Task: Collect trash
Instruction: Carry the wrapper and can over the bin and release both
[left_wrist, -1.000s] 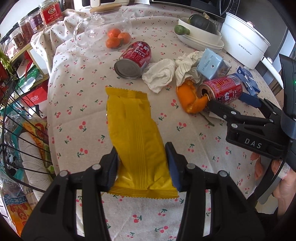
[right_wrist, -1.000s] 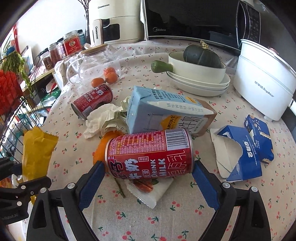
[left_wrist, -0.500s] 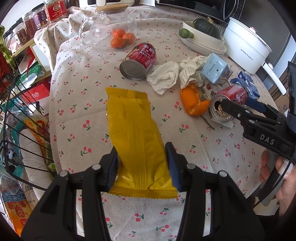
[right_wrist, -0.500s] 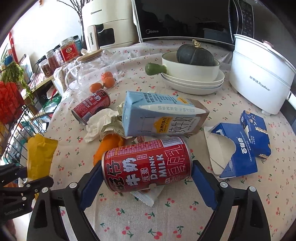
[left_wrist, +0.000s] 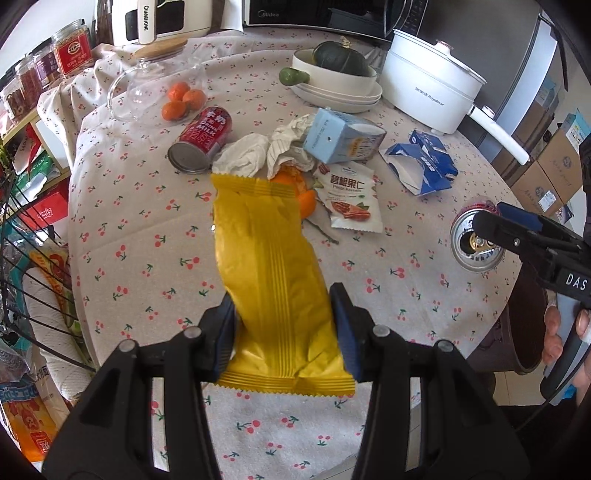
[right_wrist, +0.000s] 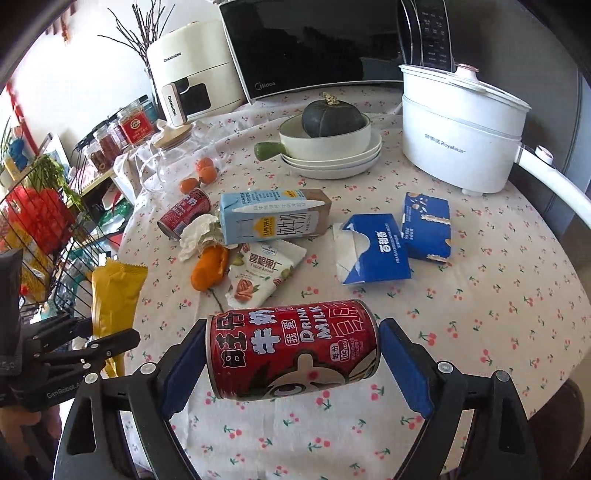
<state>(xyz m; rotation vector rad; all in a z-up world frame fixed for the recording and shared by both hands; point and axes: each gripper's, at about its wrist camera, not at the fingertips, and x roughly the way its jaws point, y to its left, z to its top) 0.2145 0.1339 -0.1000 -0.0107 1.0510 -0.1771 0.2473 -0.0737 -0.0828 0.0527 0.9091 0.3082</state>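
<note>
- Two pieces of trash in hand at once: my left gripper (left_wrist: 282, 325) is clamped on the long yellow foil snack wrapper (left_wrist: 275, 273), pinched near its lower end, the rest sticking up and away over the cherry-print tablecloth (left_wrist: 147, 236).
- My right gripper (right_wrist: 291, 350) has the red milk-drink can (right_wrist: 291, 349) lying crosswise between its blue pads, gripped end to end, clear of the table.
- Carrying well, as I judge it: keep the can level so any dregs stay inside its open top, hold the squeeze steady on those slick ends, and don't let the floppy wrapper snag.
- No bin clearly in view; a dark round shape sits past the table edge on the right, can't tell what it is.
- Against a second ago: the can was down among the litter beside the orange peel (right_wrist: 210, 267); now it's lifted and pulled back towards me, baring a white nut packet (right_wrist: 264, 273).
- Right jaws have narrowed onto the can; the left grip is unchanged.
- Still to collect: light-blue milk carton (right_wrist: 273, 219), crumpled tissues (right_wrist: 195, 236), torn blue boxes (right_wrist: 373, 251), second red can (right_wrist: 184, 218).
</note>
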